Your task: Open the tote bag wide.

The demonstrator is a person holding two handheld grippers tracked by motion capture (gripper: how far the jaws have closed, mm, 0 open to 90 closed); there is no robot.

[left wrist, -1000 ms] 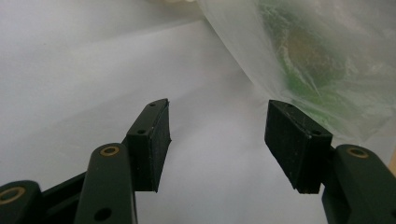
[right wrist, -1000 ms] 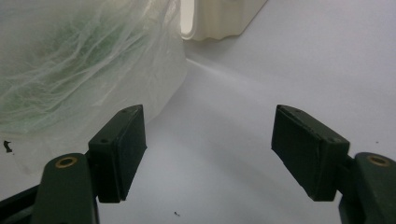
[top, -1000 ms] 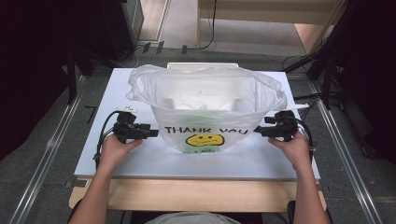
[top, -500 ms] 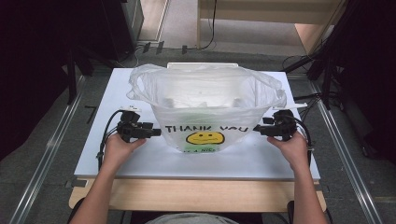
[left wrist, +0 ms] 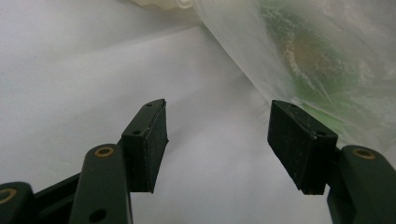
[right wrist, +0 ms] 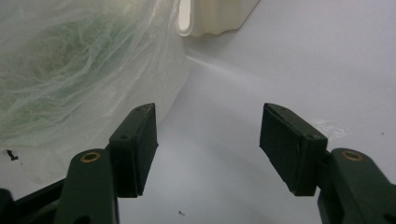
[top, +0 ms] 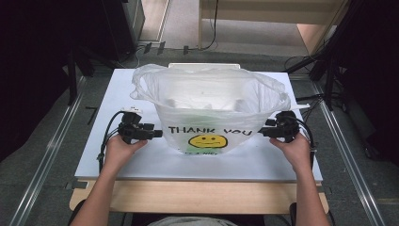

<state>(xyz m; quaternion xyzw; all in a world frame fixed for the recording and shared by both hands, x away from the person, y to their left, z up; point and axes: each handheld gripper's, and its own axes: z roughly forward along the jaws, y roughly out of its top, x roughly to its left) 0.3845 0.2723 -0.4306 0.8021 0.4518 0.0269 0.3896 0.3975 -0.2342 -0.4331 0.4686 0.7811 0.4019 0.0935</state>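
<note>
white tabletop (top: 141,162) bears plastic bag (top: 211,101) (dim room); left claw (top: 159,133), right claw (top: 261,133) released, flanking it.

The high view looks forward and down from above the person's near side, taking in the whole table (top: 141,160) with the bag (top: 211,101) at its middle. The left gripper view sits low and close over the tabletop at the bag's left side, looking past its own jaws at the bag's wall (left wrist: 327,60). The right gripper view does the same from the bag's right side (right wrist: 70,70), and both share the bag and the white container (right wrist: 219,16) behind it.
</note>
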